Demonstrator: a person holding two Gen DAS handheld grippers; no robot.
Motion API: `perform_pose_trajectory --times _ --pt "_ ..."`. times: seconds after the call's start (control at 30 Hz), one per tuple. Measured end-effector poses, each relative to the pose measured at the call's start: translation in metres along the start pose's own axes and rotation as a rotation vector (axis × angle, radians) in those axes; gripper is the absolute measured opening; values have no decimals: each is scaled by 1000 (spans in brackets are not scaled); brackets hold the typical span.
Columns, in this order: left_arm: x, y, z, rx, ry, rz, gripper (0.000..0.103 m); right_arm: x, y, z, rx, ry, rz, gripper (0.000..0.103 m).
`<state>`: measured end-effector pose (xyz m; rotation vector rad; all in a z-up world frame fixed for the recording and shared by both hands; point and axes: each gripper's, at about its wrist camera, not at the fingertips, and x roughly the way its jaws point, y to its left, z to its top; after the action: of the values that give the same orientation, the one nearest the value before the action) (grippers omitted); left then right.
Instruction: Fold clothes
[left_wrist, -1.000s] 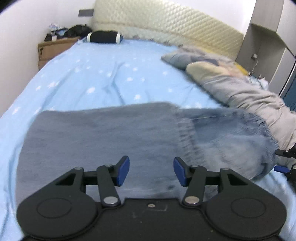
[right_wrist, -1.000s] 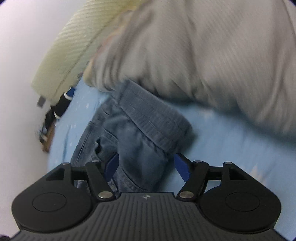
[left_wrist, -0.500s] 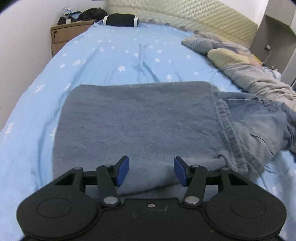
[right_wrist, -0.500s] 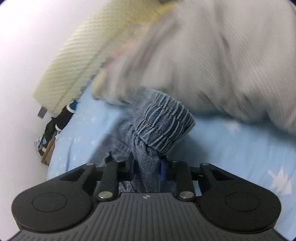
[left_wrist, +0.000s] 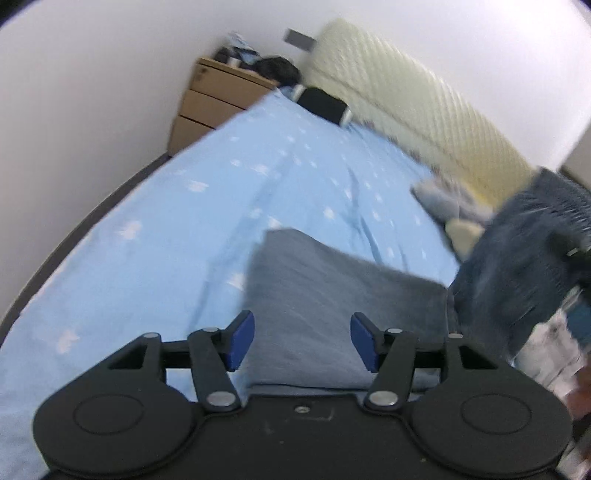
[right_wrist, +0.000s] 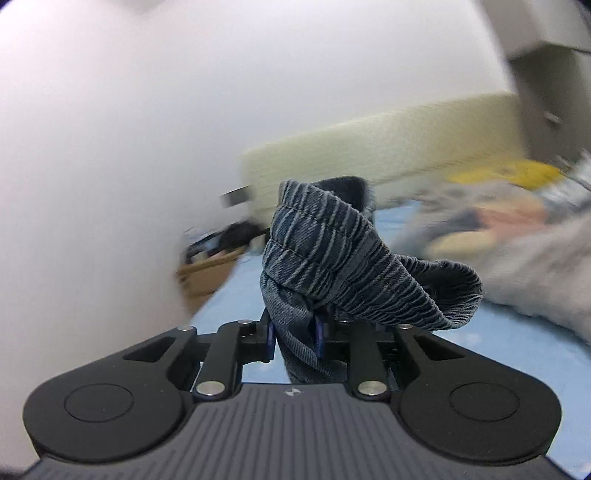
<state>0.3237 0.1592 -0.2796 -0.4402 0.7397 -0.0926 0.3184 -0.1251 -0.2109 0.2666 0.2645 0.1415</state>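
right wrist view: my right gripper (right_wrist: 295, 338) clamps the jeans (right_wrist: 332, 266) above the blue sheet (left_wrist: 221, 206); my left gripper (left_wrist: 303, 341) gapes over their grey lining (left_wrist: 332, 295), headboard (left_wrist: 406, 99) beyond.

bare sheet (left_wrist: 155, 236) left, clothes pile (right_wrist: 517, 258) right

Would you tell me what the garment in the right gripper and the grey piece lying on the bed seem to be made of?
Garment in the right gripper: apparently washed blue denim, matte, with a visible weave and a gathered, ribbed waistband. Grey piece on the bed: soft matte fabric, perhaps fleece or knit; blur hides its texture.
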Motion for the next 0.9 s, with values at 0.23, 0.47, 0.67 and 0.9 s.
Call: perform_pose_trajectory --times 0.23,0.47,0.67,0.9 --pt "-8 53 -25 -99 0 -27 57 58 102 -126 -343 264 243 19" --pt "-10 73 -18 -181 -5 -142 62 48 99 -152 -495 316 306 19" --pt "-2 73 0 -206 -16 -216 76 49 115 -166 -558 331 354 21" --pt "12 34 37 20 -26 -219 76 13 112 -167 -560 359 474 63"
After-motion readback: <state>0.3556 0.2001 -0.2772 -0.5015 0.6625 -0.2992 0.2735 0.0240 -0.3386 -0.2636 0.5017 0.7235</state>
